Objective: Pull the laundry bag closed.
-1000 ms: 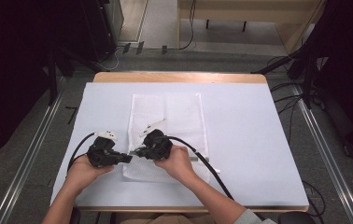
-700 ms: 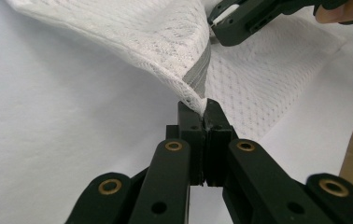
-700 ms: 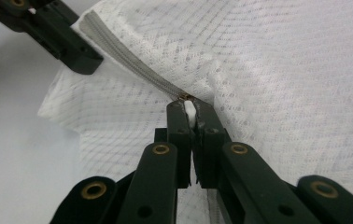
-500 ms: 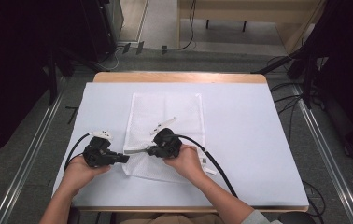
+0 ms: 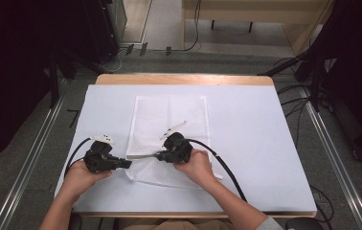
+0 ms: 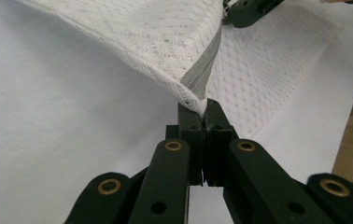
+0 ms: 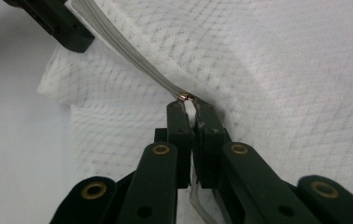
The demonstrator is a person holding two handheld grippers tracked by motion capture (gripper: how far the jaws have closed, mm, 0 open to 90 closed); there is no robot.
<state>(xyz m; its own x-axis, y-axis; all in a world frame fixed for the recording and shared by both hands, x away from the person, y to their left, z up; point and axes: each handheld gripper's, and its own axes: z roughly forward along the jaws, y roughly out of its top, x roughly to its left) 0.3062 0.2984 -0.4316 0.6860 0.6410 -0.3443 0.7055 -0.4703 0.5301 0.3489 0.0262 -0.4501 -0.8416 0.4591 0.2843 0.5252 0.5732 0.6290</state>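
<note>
White-covered table (image 5: 265, 143) carries 1 mesh, probably zippered, bag (image 5: 169, 115)

Right gripper (image 5: 159, 155) slid right along zipper (image 6: 201, 74), away from left gripper (image 5: 127, 164); mesh bag (image 5: 169, 117) edge now stretched between them.

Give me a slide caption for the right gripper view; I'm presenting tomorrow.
Right gripper pinching the zipper pull of a white mesh bag.
</note>
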